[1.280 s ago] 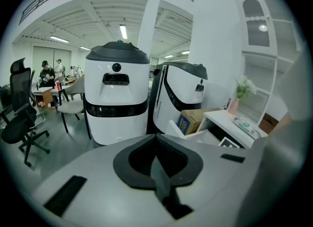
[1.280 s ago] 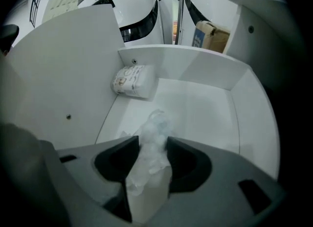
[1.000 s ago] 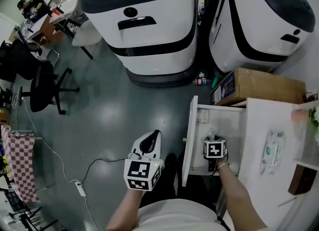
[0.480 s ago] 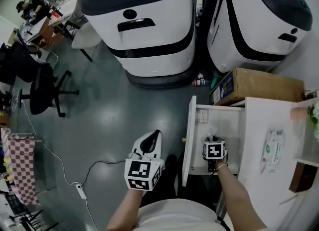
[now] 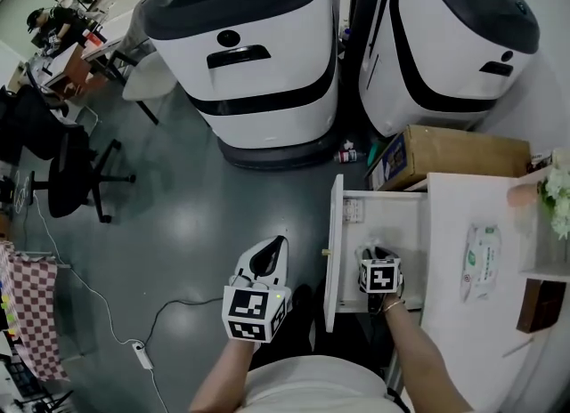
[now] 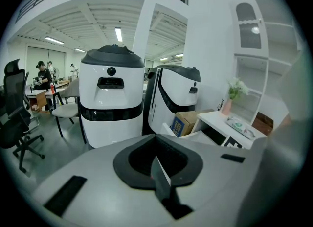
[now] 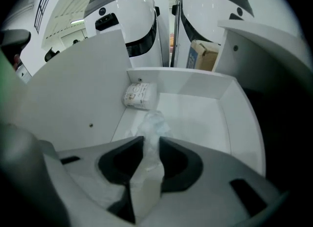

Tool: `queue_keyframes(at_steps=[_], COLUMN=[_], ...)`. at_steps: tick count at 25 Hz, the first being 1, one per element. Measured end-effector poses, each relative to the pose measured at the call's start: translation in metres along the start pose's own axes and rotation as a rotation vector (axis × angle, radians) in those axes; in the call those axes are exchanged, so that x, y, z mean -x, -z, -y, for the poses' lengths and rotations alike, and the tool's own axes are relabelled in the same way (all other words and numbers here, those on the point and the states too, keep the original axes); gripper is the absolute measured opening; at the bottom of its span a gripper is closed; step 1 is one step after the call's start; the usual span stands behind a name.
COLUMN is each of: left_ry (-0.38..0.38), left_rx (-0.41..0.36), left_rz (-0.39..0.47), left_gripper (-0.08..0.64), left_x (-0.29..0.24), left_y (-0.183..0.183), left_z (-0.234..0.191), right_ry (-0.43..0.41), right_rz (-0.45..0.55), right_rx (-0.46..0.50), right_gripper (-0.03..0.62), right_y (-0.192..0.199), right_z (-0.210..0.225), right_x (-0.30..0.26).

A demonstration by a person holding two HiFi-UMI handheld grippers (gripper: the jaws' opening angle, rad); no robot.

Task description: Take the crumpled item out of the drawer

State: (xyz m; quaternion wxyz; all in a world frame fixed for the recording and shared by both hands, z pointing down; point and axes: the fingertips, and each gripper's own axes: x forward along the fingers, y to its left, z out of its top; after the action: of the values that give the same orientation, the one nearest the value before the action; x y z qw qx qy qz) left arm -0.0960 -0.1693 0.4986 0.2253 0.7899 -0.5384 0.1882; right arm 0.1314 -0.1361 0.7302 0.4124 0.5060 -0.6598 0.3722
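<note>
The white drawer (image 5: 396, 217) stands pulled out from the desk. In it lies the crumpled item (image 7: 154, 122), a pale crinkled wad, also glimpsed as the crumpled item (image 5: 365, 250) in the head view. My right gripper (image 5: 378, 258) reaches down into the drawer. Seen along the right gripper (image 7: 150, 148), its jaws are closing, with the wad filling the gap and both pads against it. My left gripper (image 5: 270, 249) hangs over the floor left of the drawer front. The left gripper (image 6: 155, 158) has its jaws together and nothing between them.
A small printed white packet (image 7: 140, 95) lies at the drawer's far left corner. A wipes pack (image 5: 478, 260) rests on the desk top. A cardboard box (image 5: 454, 155) and two large white machines (image 5: 258, 55) stand beyond. An office chair (image 5: 71, 162) and a floor cable (image 5: 169, 304) are at left.
The head view has drifted a little, so everything sits slightly lower-left. The right gripper stays in the drawer over the wad; the left gripper has not moved.
</note>
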Motion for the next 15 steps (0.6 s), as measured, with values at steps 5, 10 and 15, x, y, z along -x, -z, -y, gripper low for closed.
queue_keyframes(at_steps=[5, 10, 15], left_ry=[0.026, 0.055, 0.085], left_rx=[-0.014, -0.031, -0.039], left_rz=[0.015, 0.034, 0.049], left_gripper=[-0.006, -0.006, -0.006], left_x=[0.006, 0.011, 0.017], left_y=[-0.004, -0.006, -0.007], left_z=[0.004, 0.009, 0.015], right_ry=[0.011, 0.022, 0.027], right_rz=[0.072, 0.170, 0.277], right_rx=[-0.027, -0.058, -0.095], right_gripper=[0.103, 0.097, 0.094], right_y=[-0.012, -0.027, -0.044], right_z=[-0.004, -0.007, -0.008], right_x=[0.021, 0.048, 0.079])
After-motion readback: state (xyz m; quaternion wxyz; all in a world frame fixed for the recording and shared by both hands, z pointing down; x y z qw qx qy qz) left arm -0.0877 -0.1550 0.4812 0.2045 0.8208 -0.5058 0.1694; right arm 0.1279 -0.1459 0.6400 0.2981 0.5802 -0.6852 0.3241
